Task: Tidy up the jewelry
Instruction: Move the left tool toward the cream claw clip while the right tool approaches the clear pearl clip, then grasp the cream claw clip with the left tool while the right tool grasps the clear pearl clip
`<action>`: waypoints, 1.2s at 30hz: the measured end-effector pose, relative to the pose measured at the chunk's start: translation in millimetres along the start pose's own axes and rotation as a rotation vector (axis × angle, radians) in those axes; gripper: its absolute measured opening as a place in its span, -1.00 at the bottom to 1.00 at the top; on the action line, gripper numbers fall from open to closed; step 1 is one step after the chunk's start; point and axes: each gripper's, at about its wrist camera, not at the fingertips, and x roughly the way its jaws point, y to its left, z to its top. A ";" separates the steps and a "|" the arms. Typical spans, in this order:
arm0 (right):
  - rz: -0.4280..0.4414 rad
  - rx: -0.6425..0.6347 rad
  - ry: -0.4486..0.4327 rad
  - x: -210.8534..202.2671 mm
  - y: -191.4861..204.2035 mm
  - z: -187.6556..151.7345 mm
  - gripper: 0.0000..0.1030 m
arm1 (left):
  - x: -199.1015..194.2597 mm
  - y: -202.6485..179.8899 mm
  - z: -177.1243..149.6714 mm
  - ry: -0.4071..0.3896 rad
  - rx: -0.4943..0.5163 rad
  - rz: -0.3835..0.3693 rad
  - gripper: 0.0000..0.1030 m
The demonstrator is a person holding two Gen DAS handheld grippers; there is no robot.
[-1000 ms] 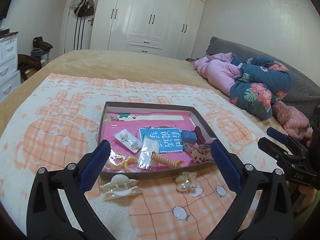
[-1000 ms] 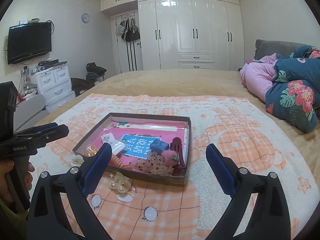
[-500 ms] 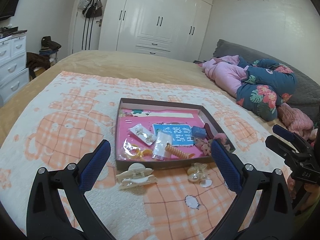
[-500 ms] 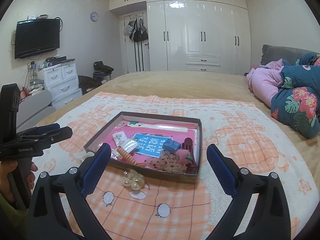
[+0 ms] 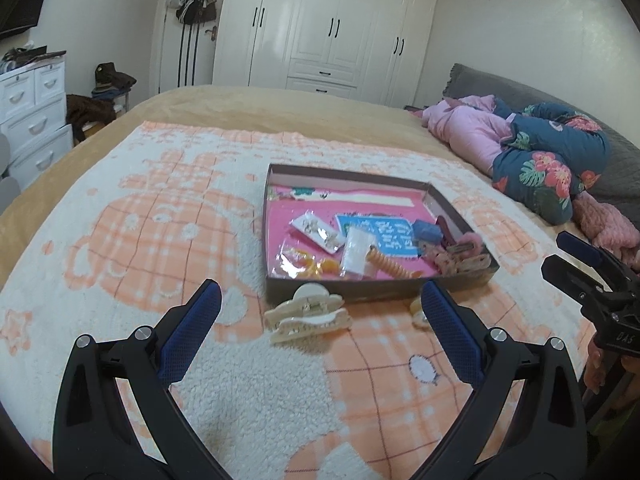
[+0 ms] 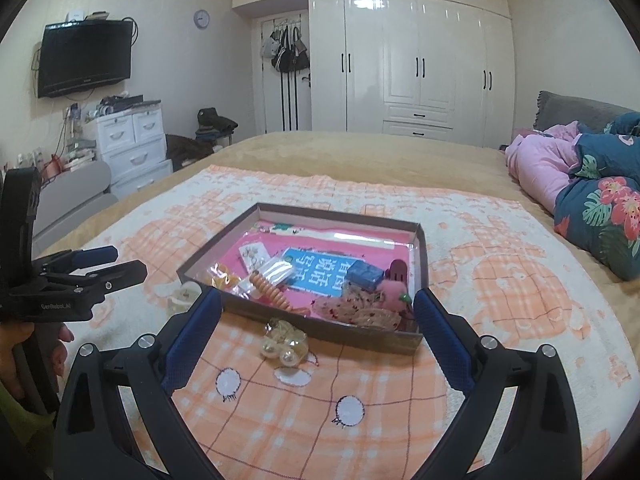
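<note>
A shallow brown tray [image 5: 372, 290] with a pink floor lies on the blanket and holds several hair clips, packets and a blue card. It also shows in the right wrist view [image 6: 362, 334]. A cream claw clip [image 5: 307, 313] lies on the blanket just in front of the tray, between my left gripper's [image 5: 320, 300] open fingers and a little beyond them. A pearl clip [image 6: 284, 340] lies in front of the tray, ahead of my open, empty right gripper [image 6: 316, 310]. The right gripper also shows at the right edge of the left wrist view [image 5: 576, 258].
An orange and white blanket [image 5: 160, 240] covers the bed. Pink and floral bedding [image 5: 532, 156] is piled at the right. White wardrobes [image 6: 408, 64] stand behind the bed and white drawers [image 6: 132, 140] at the left. The left gripper shows at the left of the right wrist view [image 6: 116, 264].
My left gripper has swung left and come closer, so the cream clip now sits between its fingers. My right gripper has moved nearer the tray and pearl clip.
</note>
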 end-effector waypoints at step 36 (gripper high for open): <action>0.103 0.111 0.343 121.8 6.5 -39.4 -0.12 | 95.1 18.0 -22.1 0.215 -0.081 -0.073 0.65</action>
